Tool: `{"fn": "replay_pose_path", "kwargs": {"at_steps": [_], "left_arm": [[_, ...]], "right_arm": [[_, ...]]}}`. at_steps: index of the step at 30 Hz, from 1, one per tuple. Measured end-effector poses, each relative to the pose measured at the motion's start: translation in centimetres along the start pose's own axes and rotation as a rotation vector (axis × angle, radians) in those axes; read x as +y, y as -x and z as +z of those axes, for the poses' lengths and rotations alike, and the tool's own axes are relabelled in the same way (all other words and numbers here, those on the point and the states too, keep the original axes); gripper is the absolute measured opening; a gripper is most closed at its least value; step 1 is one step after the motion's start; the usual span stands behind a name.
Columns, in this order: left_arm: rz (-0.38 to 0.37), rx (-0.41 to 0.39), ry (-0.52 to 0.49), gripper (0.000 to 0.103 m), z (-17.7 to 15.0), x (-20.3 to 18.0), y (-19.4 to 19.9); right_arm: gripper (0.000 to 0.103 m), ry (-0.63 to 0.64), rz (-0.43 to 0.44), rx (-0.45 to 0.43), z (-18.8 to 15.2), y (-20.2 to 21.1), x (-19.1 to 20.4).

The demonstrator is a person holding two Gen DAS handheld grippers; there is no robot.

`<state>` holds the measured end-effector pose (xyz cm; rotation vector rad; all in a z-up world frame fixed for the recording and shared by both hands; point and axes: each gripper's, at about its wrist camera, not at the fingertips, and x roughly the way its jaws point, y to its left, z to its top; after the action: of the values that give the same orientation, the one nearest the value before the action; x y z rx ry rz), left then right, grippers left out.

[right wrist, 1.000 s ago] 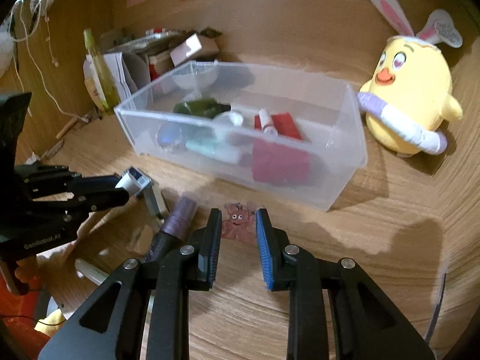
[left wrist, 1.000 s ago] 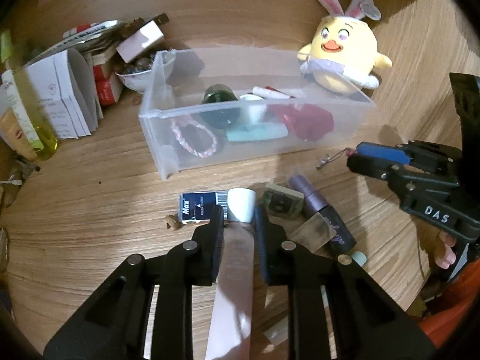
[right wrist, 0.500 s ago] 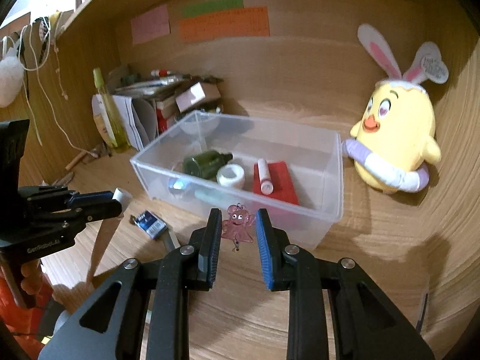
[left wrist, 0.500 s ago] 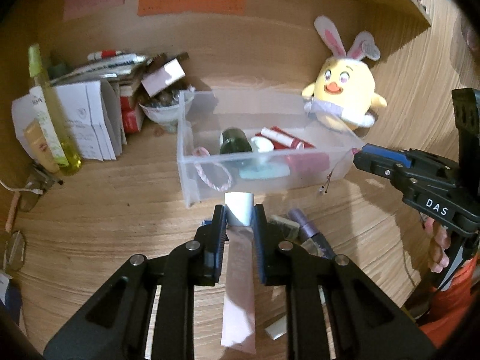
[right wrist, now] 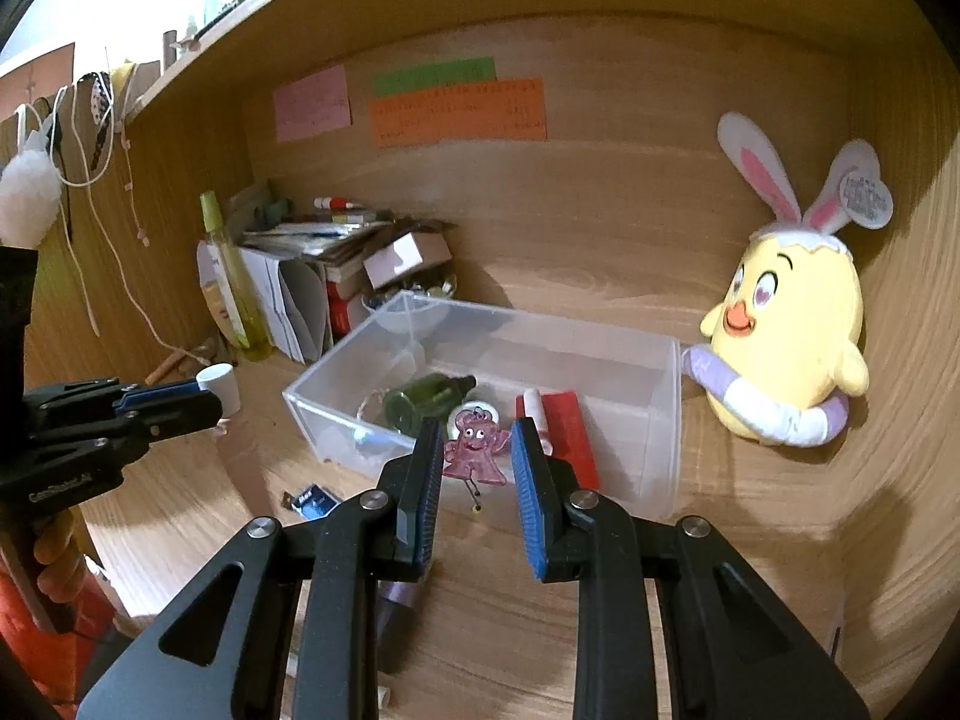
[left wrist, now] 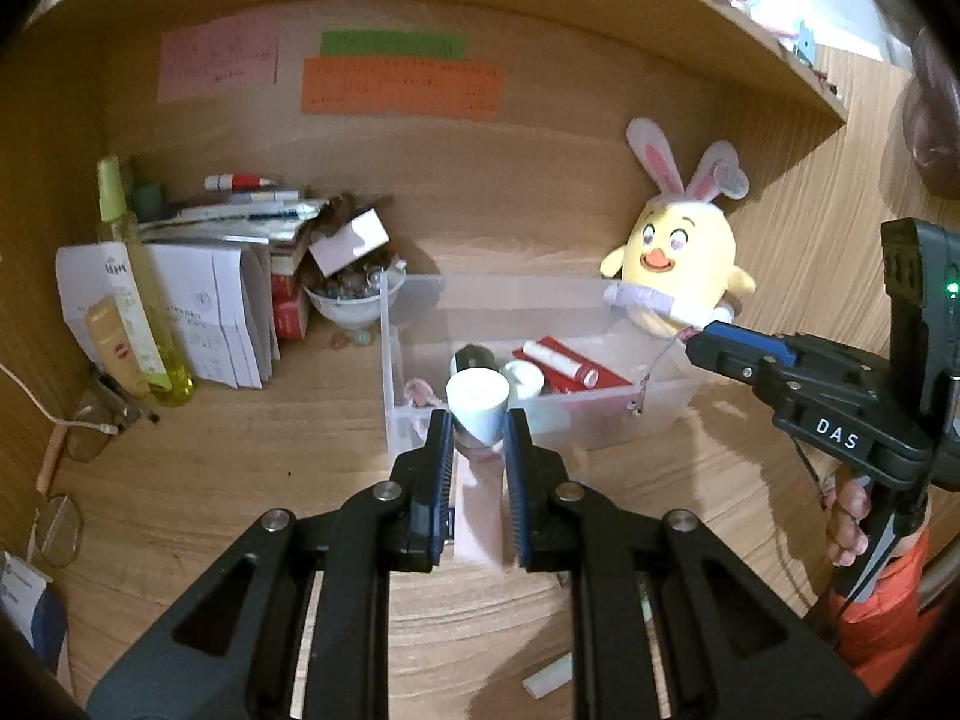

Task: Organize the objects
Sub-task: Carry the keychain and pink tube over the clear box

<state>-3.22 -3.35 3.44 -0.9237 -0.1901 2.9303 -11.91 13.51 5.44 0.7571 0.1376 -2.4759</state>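
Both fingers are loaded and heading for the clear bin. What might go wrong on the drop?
1. The pink charm is pinched only by its edges in the right gripper; it may slip out short of the clear bin.
2. The left gripper holds the pink tube near its cap, its long body hanging below, so it may snag the bin's near wall.
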Motion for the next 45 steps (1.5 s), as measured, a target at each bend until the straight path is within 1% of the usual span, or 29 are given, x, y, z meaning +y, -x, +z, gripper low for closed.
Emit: {"fn": "replay_pose_path", "kwargs": {"at_steps": [5,20,27,31,35,37,38,41,45], "left_arm": [[0.003,-0.031,-0.006,0.016,0.9,-0.2,0.4],[-0.013,-0.131,-0.023,0.016,5.3,-1.3,1.2],[-0.018,-0.154,-0.018,0.016,7.3,-1.9,-0.1],[-0.021,-0.142,-0.002,0.016,8.2,-1.7,-1.7],[-0.001,-0.124,0.017,0.016,8.9,-1.2,-3.6],[0.015,-0.117,0.027,0.011,9.0,-0.9,-4.4],[0.021,-0.109,0.030,0.010,9.0,-0.7,-4.9],[0.016,-0.084,0.048,0.010,9.0,-0.1,-6.1],[0.021,-0.046,0.058,0.010,8.7,0.4,-8.0]], "right_arm": [[0.021,0.001,-0.001,-0.027,0.9,0.2,-0.1],[0.021,-0.009,-0.004,-0.089,3.4,0.4,-1.1],[0.021,-0.031,-0.005,-0.096,4.0,-0.4,-2.1],[0.021,-0.040,-0.005,-0.096,4.2,-0.7,-2.7],[0.021,-0.044,-0.010,-0.087,4.2,-1.3,-3.2],[0.021,-0.049,-0.012,-0.077,4.0,-1.7,-3.6],[0.021,-0.052,-0.012,-0.070,3.9,-2.0,-3.8],[0.021,-0.064,-0.009,-0.039,3.5,-3.1,-4.5],[0.021,-0.080,-0.003,0.020,2.9,-5.2,-5.2]]}}
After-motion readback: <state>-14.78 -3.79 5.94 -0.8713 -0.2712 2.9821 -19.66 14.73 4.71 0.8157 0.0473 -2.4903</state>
